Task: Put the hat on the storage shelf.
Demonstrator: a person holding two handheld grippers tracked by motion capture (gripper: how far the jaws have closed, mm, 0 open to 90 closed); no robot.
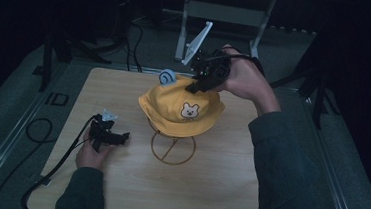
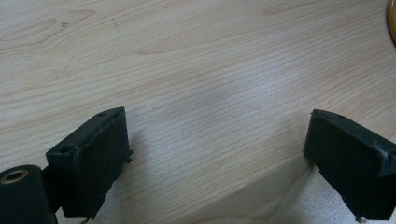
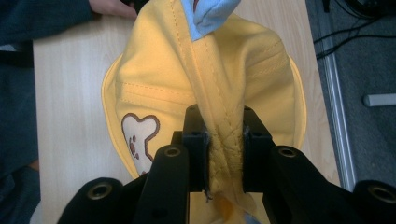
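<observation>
a pale wooden worktop with visible grain stands on grey floor. near its middle rests the round base ring of a golden wire stand, set directly on the wood. at the left side a hand rests on the worktop's surface. a black cable trails over the left edge down to the floor, where another cable lies looped.

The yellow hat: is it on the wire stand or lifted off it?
On the stand. The yellow hat sits over the wire stand, while the right gripper pinches a fold of its crown.
</observation>
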